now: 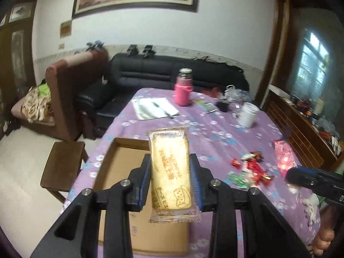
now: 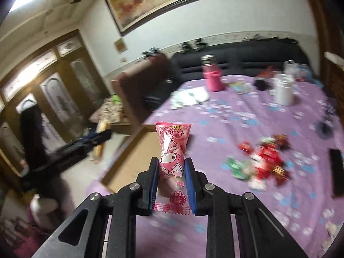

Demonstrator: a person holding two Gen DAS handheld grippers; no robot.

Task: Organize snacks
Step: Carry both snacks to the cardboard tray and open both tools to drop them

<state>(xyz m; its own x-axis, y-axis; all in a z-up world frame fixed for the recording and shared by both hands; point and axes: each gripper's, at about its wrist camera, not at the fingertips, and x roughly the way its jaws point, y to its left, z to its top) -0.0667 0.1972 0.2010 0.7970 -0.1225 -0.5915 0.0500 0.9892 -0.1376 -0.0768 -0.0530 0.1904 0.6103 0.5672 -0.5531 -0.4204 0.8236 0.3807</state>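
Both jaws pinch snacks: left gripper holds a cheese biscuit packet above the cardboard box; right gripper holds a pink packet. Slick wrappers might slip short of it. Candies lie at three o'clock on the purple tablecloth; black sofa at twelve.

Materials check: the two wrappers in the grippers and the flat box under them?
Biscuit packet: clear glossy plastic film, biscuit visible through it, crimped ends. Pink snack packet: opaque printed film, likely plastic, slight sheen. Cardboard box: matte brown cardboard, raw-looking rim.
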